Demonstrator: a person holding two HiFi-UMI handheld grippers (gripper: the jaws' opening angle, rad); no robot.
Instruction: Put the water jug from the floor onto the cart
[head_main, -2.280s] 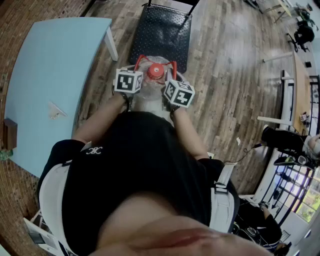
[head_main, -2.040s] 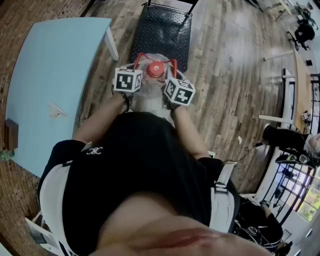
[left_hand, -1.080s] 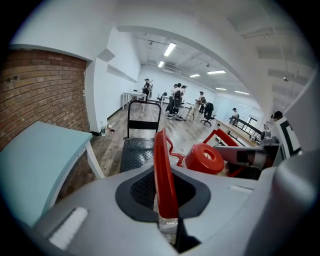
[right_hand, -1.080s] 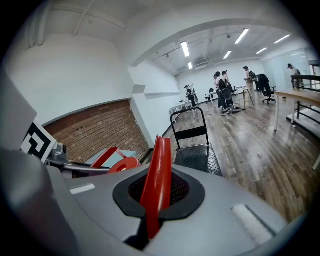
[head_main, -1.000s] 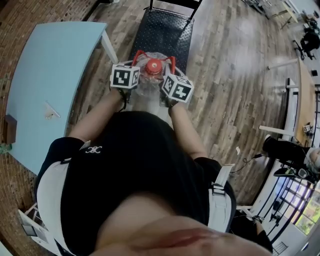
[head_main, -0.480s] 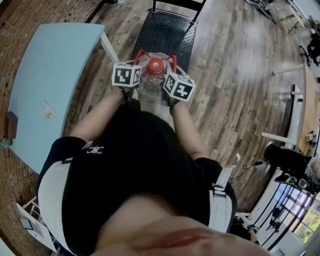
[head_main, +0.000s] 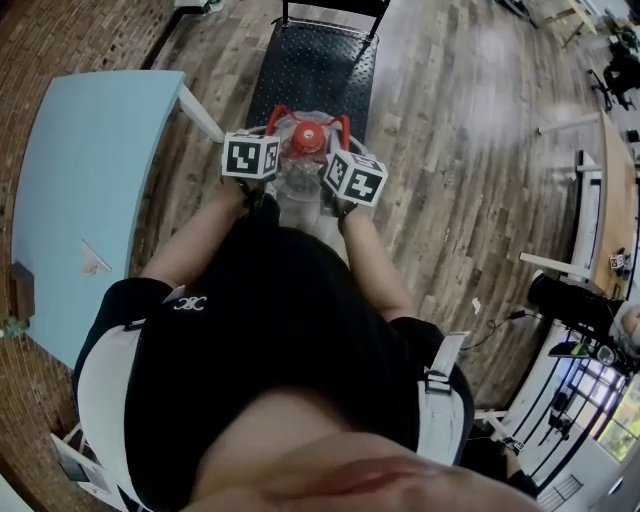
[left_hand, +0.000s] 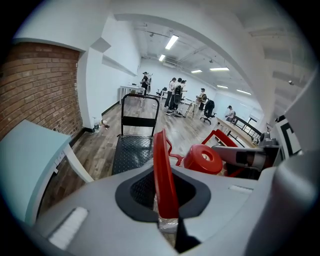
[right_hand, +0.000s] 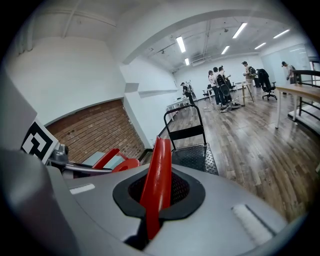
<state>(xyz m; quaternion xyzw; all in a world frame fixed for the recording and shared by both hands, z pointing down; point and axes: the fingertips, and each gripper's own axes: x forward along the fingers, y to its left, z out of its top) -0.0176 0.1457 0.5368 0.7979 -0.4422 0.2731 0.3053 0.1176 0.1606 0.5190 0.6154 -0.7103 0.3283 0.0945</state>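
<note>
We see the water jug upright between the two grippers, its long axis vertical and its red cap pointing straight up toward the head camera. In the head view it sits in front of the person at the near edge of the black cart deck, with the cart's push bar at the far edge. The jug's base is hidden, so we cannot tell whether it touches the wooden floor. The left gripper has its jaws narrowed onto the left red handle, which stands as a thin strip between them, the cap just to its right. The right gripper is clamped nearly together on the right red handle. A pale blue table lies to the left.
</note>
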